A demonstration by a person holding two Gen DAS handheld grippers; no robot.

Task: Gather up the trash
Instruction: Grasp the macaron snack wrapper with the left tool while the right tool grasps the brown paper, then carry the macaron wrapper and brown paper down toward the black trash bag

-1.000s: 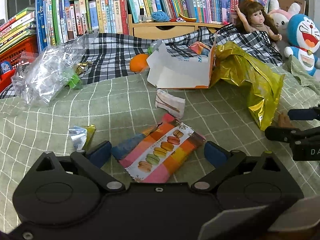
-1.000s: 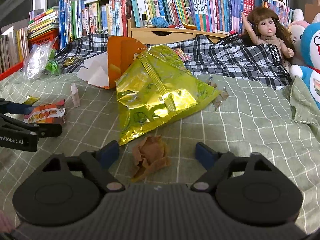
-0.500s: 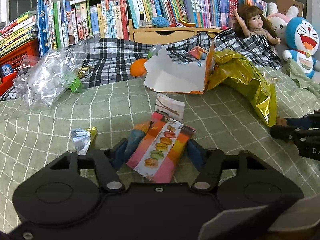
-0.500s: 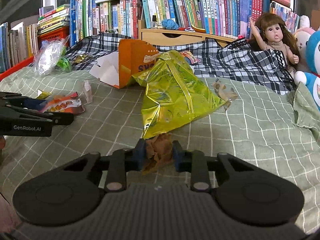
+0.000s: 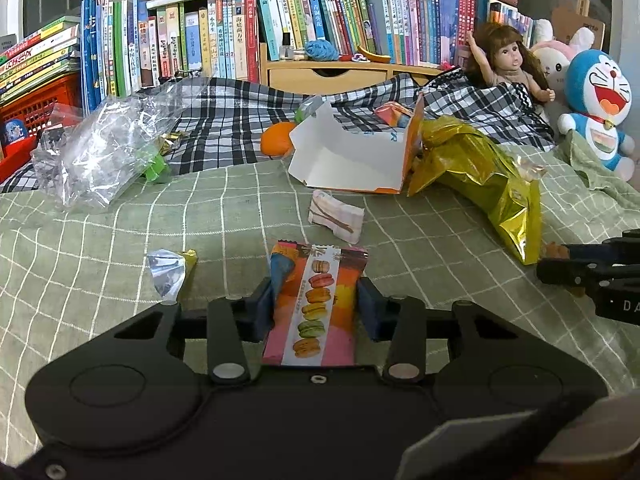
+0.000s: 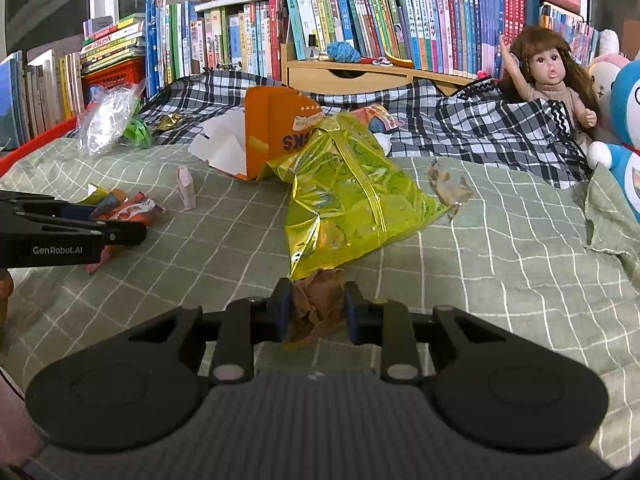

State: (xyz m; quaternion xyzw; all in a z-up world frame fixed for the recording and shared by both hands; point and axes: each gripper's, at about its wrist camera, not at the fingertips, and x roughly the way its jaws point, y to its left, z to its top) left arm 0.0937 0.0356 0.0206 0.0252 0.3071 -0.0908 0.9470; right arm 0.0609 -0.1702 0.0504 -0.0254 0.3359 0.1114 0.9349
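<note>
On the green checked bedspread (image 5: 80, 240), a pink-orange macaron wrapper (image 5: 320, 276) lies between the blue pads of my left gripper (image 5: 316, 308). Its jaws are closing and both pads touch the wrapper's sides. My right gripper (image 6: 314, 308) is shut on a crumpled brown paper (image 6: 320, 292), right at the corner of a gold-green chip bag (image 6: 348, 200). Loose trash lies ahead: an orange-white carton (image 5: 352, 160), a small pink-white wrapper (image 5: 336, 216), a silver foil wrapper (image 5: 170, 268) and a clear plastic bag (image 5: 104, 152). In the right wrist view, the left gripper (image 6: 120, 236) sits at the left.
A black-and-white plaid blanket (image 6: 480, 128) is bunched at the back, below rows of books (image 5: 320, 12). A doll (image 6: 552, 80) and plush toys (image 5: 600, 112) sit at the right, a red crate (image 5: 24, 108) at the left. Another brown scrap (image 6: 446, 190) lies beyond the chip bag.
Both pairs of jaws have closed in from wide: the left onto the macaron wrapper, which turned in line with the fingers, the right onto the brown paper. Neither hand has shifted much.
</note>
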